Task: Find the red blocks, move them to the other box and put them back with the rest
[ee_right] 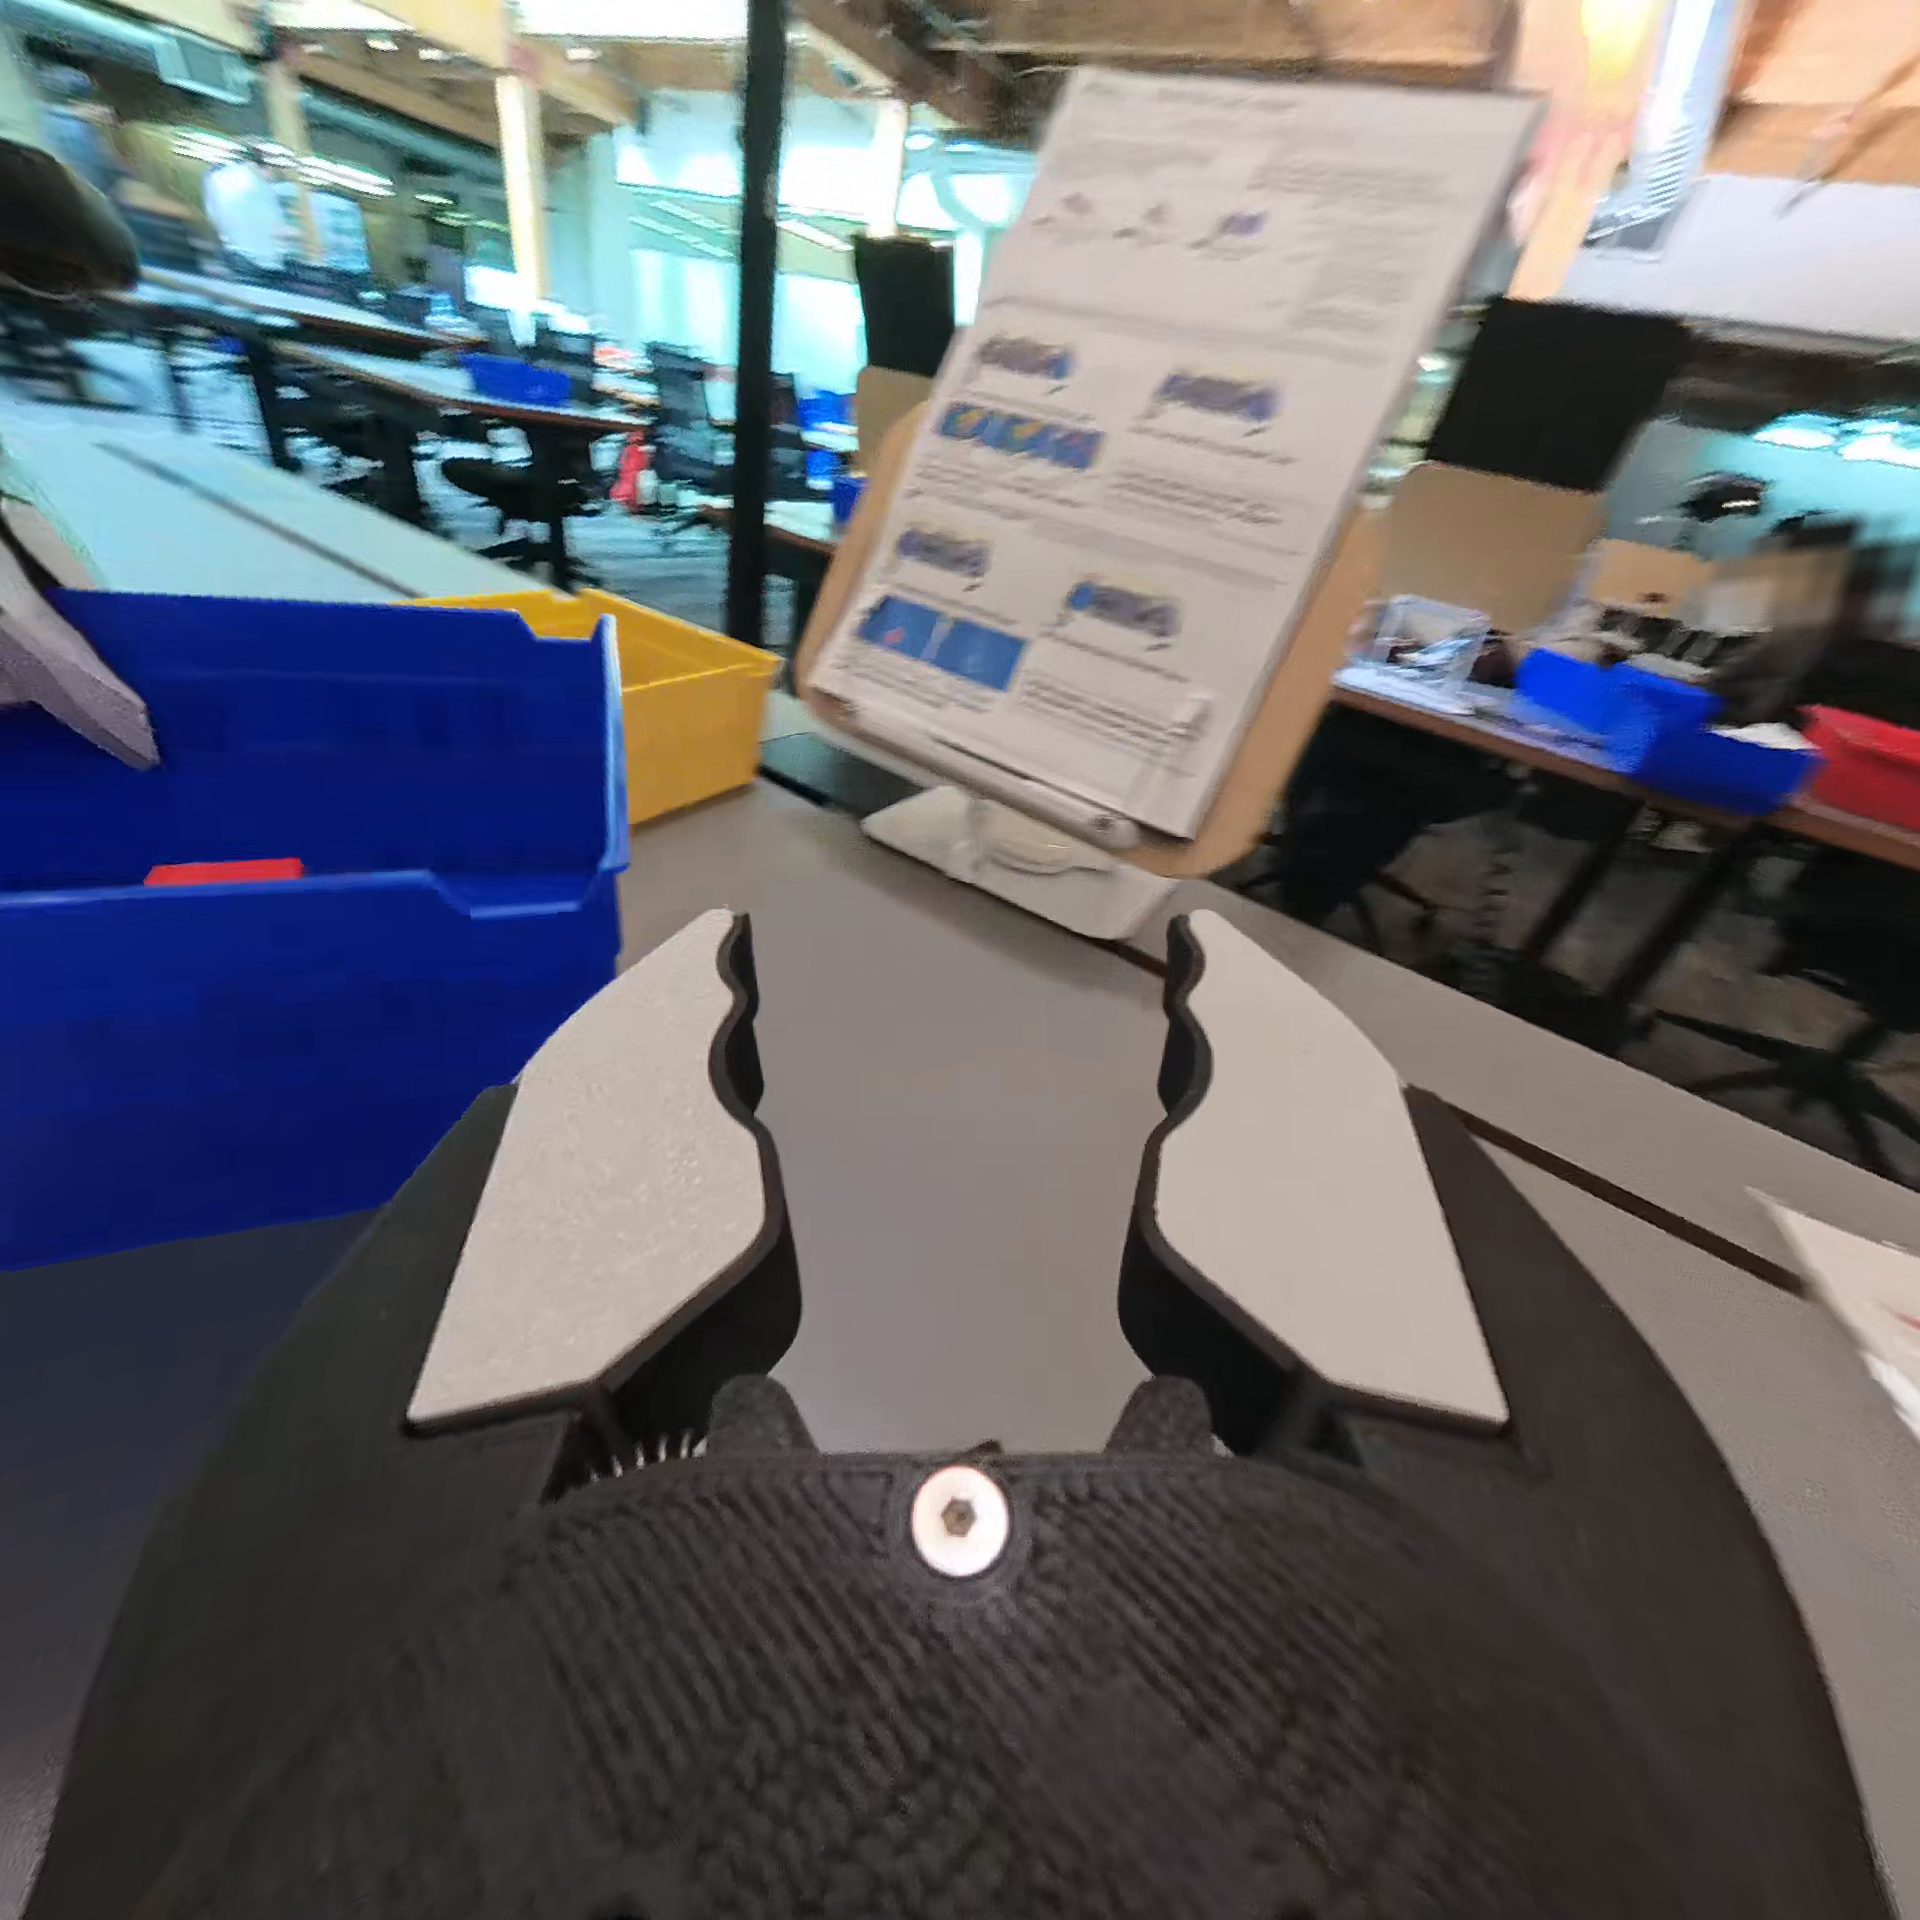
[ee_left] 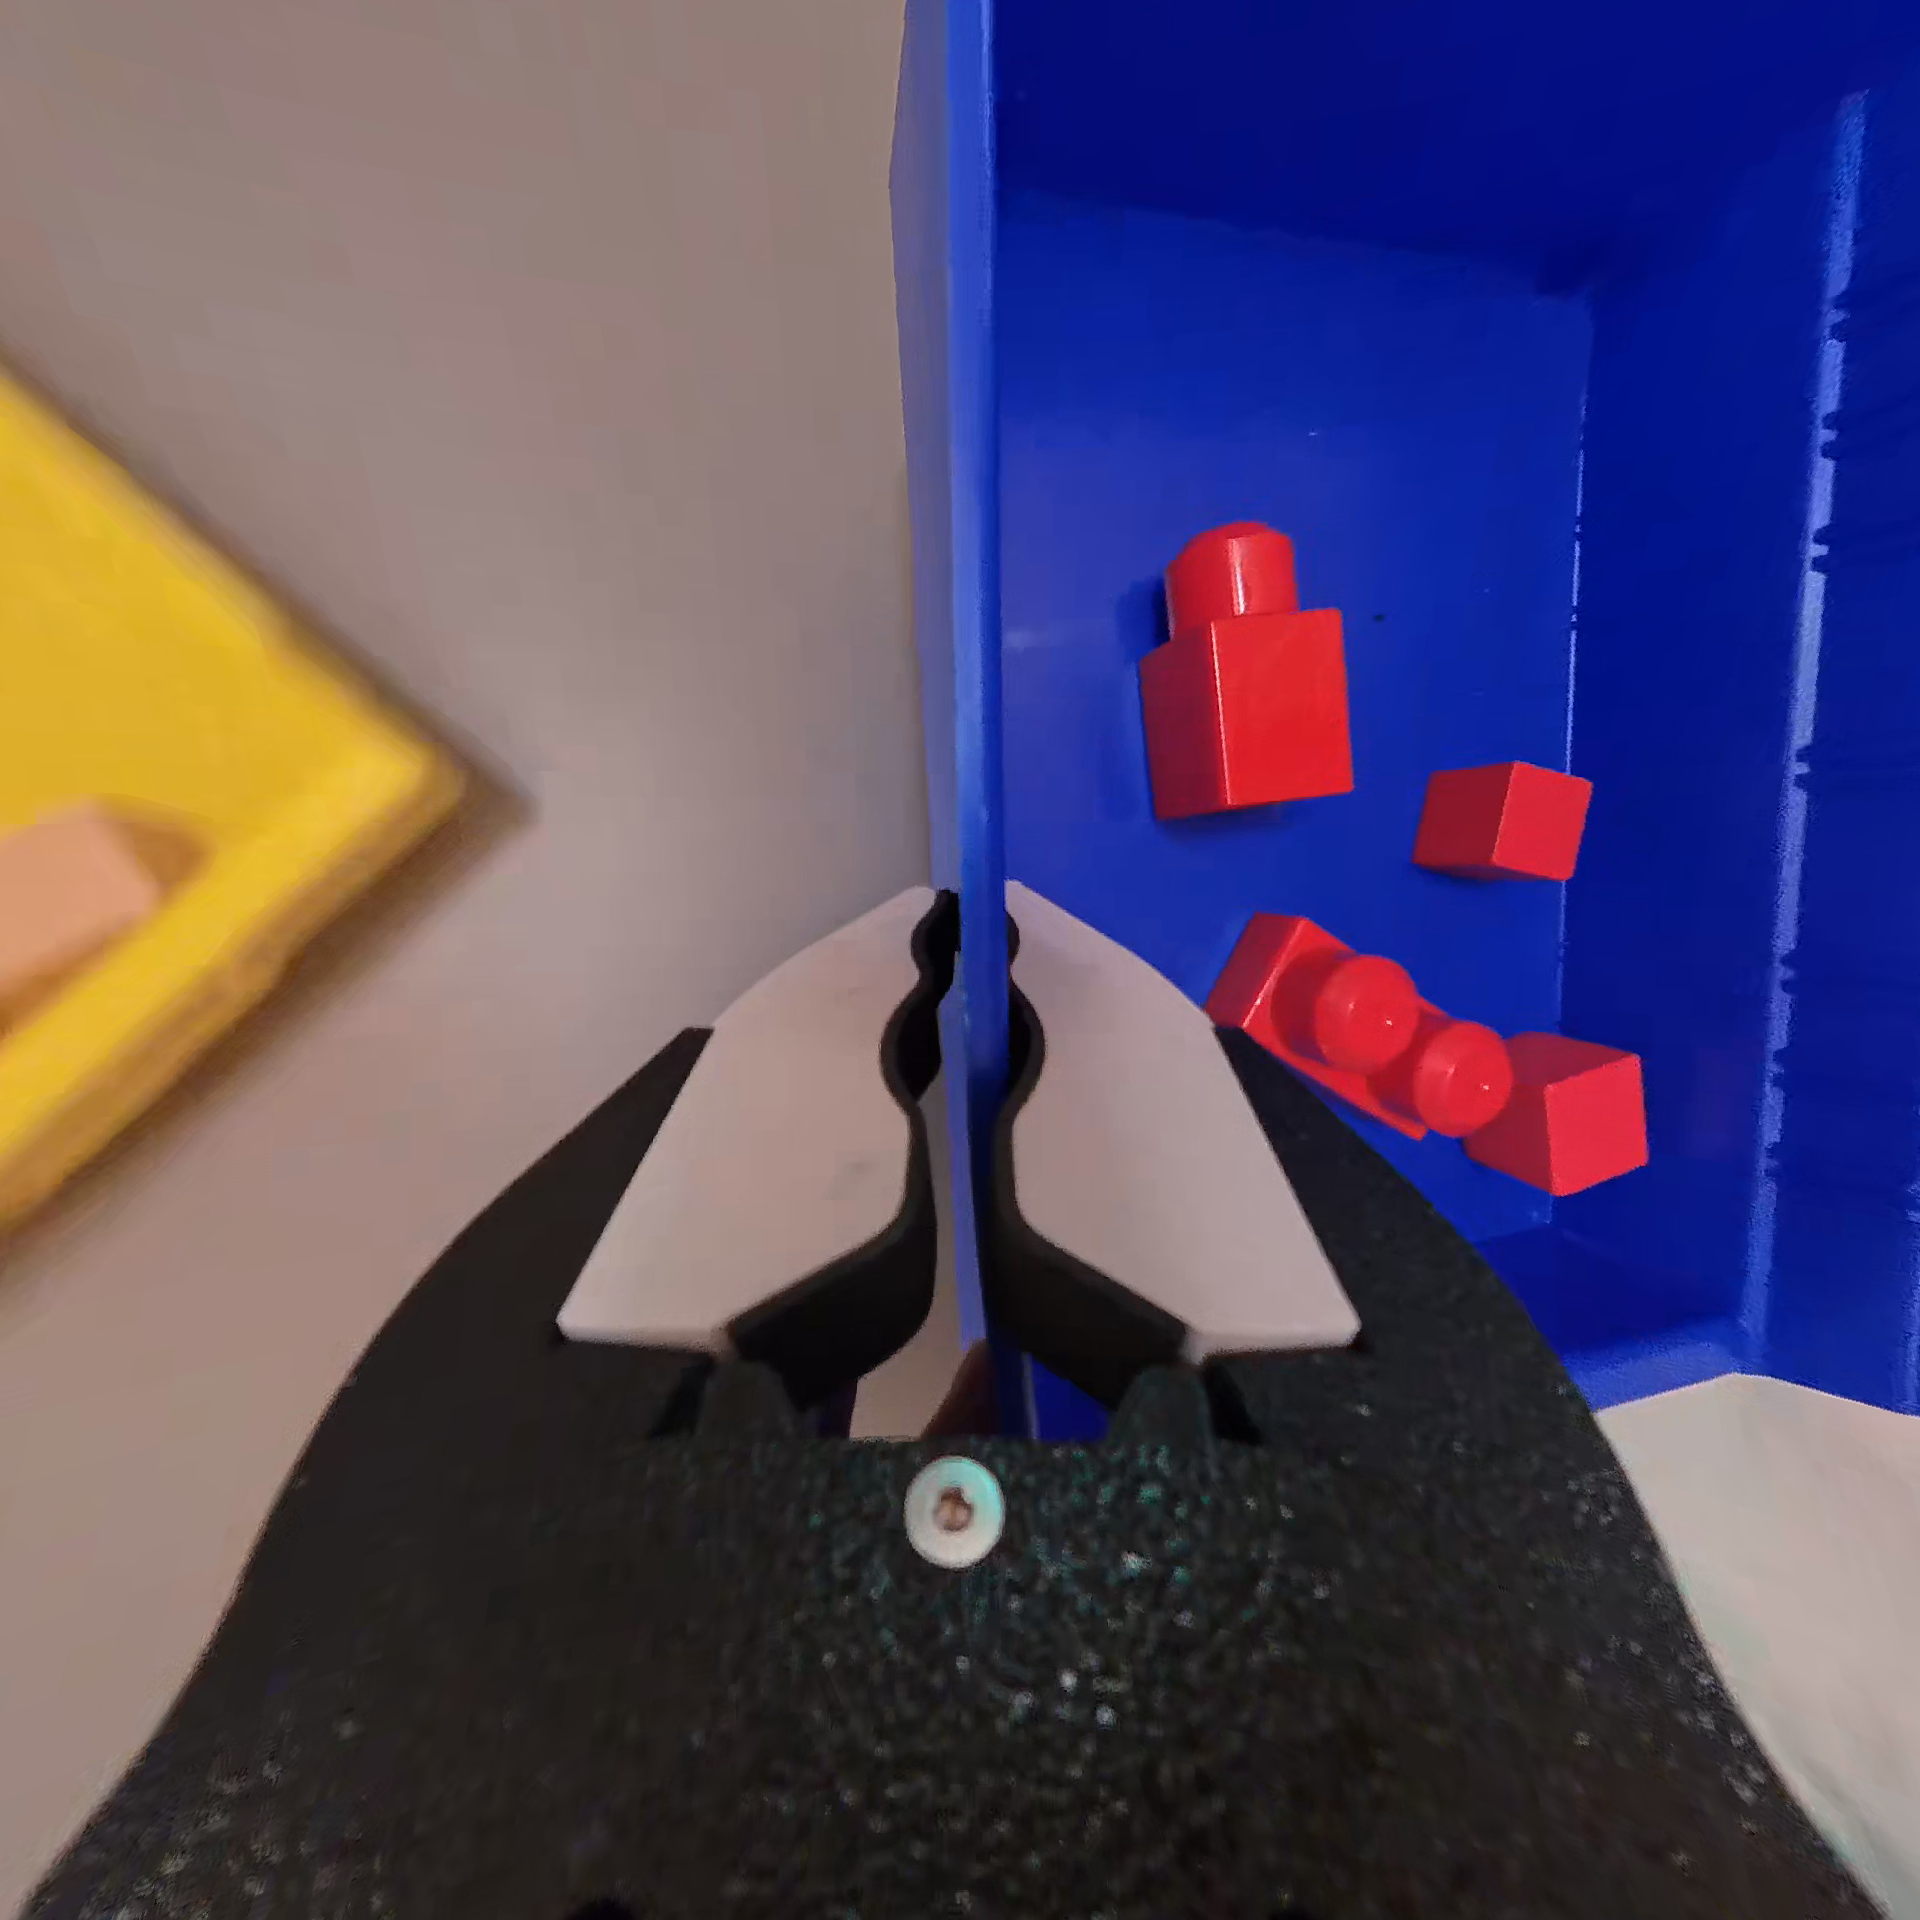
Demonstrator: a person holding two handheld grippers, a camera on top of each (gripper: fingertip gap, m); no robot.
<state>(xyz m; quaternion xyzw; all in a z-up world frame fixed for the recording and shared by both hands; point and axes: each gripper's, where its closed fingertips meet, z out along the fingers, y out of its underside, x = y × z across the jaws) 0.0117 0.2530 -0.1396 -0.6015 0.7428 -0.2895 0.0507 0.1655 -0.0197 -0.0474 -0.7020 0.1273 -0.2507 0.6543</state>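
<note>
My left gripper point(ee_left: 975, 920) is shut on the side wall of the blue box point(ee_left: 977, 623), one pad on each face of the wall. Inside the blue box lie several red blocks: a single-stud one point(ee_left: 1247, 707), a small cube point(ee_left: 1501, 823) and a two-stud one with another cube against it point(ee_left: 1434, 1049). In the right wrist view the blue box point(ee_right: 291, 1039) stands at the left with a red block point(ee_right: 223, 871) just showing over its rim. My right gripper point(ee_right: 956, 935) is open and empty above the grey table point(ee_right: 935, 1143), to the right of the blue box.
A yellow box point(ee_left: 156, 790) lies to the left of the blue box, with a pale orange block point(ee_left: 62, 914) in it; it also shows in the right wrist view point(ee_right: 686, 686) behind the blue box. A document stand with a printed sheet point(ee_right: 1143, 468) stands ahead of my right gripper. Papers point(ee_right: 1860, 1309) lie at the right edge.
</note>
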